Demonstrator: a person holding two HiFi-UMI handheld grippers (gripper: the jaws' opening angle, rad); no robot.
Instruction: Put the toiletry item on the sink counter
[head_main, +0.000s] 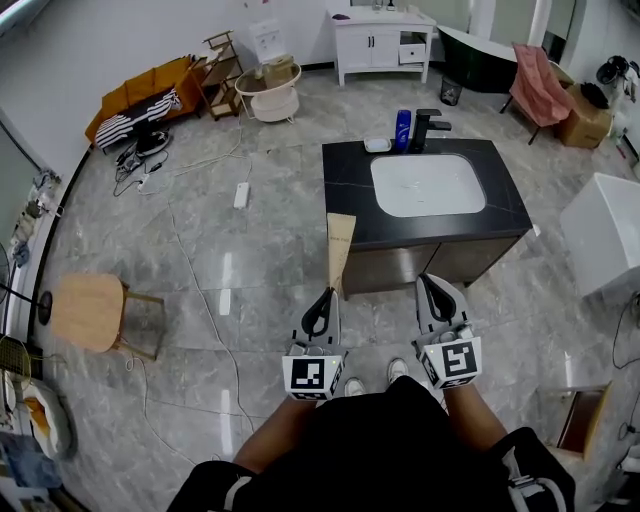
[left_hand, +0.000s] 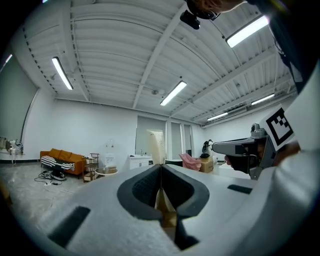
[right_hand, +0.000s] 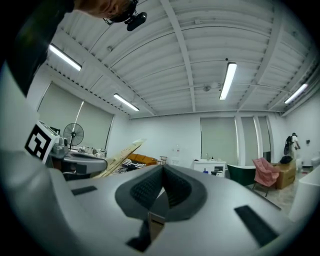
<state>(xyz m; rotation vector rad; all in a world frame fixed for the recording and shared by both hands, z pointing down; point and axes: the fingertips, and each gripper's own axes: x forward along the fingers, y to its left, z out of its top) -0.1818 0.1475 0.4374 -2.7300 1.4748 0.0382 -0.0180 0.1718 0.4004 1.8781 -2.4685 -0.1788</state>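
Your left gripper (head_main: 324, 296) is clamped on the near end of the toiletry item (head_main: 340, 248), a long flat tan pack; the left gripper view buries that end between the pads, and any print on it is too faint to read. Only the head view shows its far end overlapping the near left edge of the sink counter (head_main: 348, 190); whether it touches there cannot be told. Your right gripper (head_main: 430, 288) has its jaws together on nothing; the blue bottle (head_main: 402, 128) at the counter's back edge bears a label too small to read.
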